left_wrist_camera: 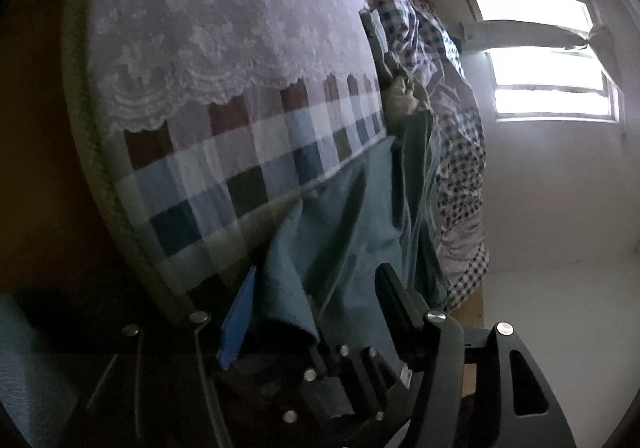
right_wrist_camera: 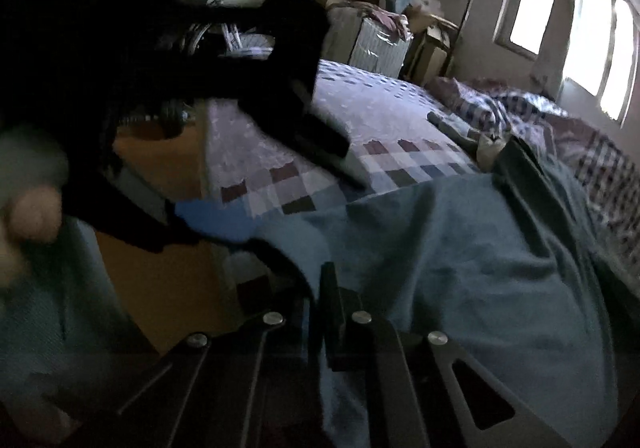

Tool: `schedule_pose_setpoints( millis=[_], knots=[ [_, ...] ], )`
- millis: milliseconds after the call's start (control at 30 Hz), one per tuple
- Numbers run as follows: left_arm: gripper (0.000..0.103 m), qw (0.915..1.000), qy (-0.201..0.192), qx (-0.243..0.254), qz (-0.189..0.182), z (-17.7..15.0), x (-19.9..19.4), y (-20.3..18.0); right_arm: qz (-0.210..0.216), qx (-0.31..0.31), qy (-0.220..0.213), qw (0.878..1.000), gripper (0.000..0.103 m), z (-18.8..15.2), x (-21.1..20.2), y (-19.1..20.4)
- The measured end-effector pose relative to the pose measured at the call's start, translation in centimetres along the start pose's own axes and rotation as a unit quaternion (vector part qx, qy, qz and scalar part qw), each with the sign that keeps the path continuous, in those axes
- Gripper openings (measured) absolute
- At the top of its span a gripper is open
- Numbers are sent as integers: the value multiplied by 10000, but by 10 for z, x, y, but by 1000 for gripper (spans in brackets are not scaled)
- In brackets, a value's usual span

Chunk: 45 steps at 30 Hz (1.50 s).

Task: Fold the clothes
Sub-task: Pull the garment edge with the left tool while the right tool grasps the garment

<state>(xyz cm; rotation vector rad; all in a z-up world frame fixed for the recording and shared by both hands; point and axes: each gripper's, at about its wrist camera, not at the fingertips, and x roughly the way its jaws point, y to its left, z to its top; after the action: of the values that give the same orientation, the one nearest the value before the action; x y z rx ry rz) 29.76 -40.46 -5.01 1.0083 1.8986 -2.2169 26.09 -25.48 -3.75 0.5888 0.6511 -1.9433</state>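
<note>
the teal garment (right_wrist_camera: 460, 268) lies spread over the near part of the bed (right_wrist_camera: 384, 104), its cloth running away from both cameras toward the rumpled checked quilt (right_wrist_camera: 600, 168) by the window side. it sits on the patchwork bedcover (left_wrist_camera: 248, 168), below the lace overlay (left_wrist_camera: 224, 48), which gives a broad flat place to lay a fold. the near hem is lifted off the cover at both near corners, and i judge that to be the reason for the two grips: held at two points along one edge, the cloth stays taut enough to be carried over as a straight fold line instead of bunching.

the left hand-held gripper (left_wrist_camera: 320, 308) has cloth passing between its blue pad and its black finger; the jaws stand narrow with the teal edge pinched in them, the fabric draping down and forward from the pinch. in the right wrist view the same tool shows as a dark blurred shape with its blue pad (right_wrist_camera: 216, 218) at the garment's left corner.

the right hand-held gripper (right_wrist_camera: 326, 308) has its jaws drawn almost together, and the teal cloth rises right to them and folds over the finger; it looks clamped on the hem, though the pinch itself is dim.

whether this is a fold being started or a nearly finished one being squared up, the blurred pictures do not settle. a small folded item (right_wrist_camera: 448, 120) rests further up the bed.
</note>
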Motion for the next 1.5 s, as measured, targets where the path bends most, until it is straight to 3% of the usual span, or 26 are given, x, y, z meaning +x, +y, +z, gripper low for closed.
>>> schedule_pose_setpoints(
  millis=[267, 367, 500, 533, 600, 733, 867, 1033, 1100, 1200, 1300, 1367, 1500],
  knots=[
    [64, 9996, 138, -213, -101, -9, 14, 6, 315, 367, -48, 9988, 3, 11, -5, -13],
    [64, 9991, 192, -170, -332, -11, 19, 3, 329, 344, -73, 9988, 4, 12, -8, -11],
    [62, 9995, 29, 69, -314, -13, 19, -7, 294, 273, -111, 9991, 4, 11, -11, -8],
    [60, 9995, -15, 92, -315, -12, 18, -8, 273, 250, -109, 9993, 4, 11, -11, -7],
    [42, 9995, -62, 111, -283, -10, 17, -9, 238, 185, -106, 9995, 4, 11, -10, -5],
    [16, 9998, -95, 116, -153, -9, 15, -8, 159, 54, -128, 9998, 6, 10, -11, -3],
    [6, 9996, -98, 245, -31, -9, 15, -12, -156, -146, -114, 9997, 7, 7, -15, 2],
    [4, 9980, -278, 531, 182, -9, 8, -19, -701, -210, -114, 9973, 31, -1, -22, 5],
    [4, 9966, -453, 632, 275, -9, 4, -21, -779, -179, -91, 9968, 34, -4, -24, 4],
    [4, 9928, -764, 812, 428, -9, -3, -26, -915, -218, -61, 9956, 35, -8, -29, 8],
    [4, 9918, -886, 892, 227, -8, -7, -29, -1050, -256, -31, 9941, 36, -11, -34, 11],
    [3, 9948, -707, 737, -25, -6, -6, -27, -1140, -282, -11, 9931, 36, -14, -37, 13],
    [3, 9966, -354, 714, -187, -5, -4, -29, -1321, -333, 28, 9907, 35, -18, -43, 18]
  ],
)
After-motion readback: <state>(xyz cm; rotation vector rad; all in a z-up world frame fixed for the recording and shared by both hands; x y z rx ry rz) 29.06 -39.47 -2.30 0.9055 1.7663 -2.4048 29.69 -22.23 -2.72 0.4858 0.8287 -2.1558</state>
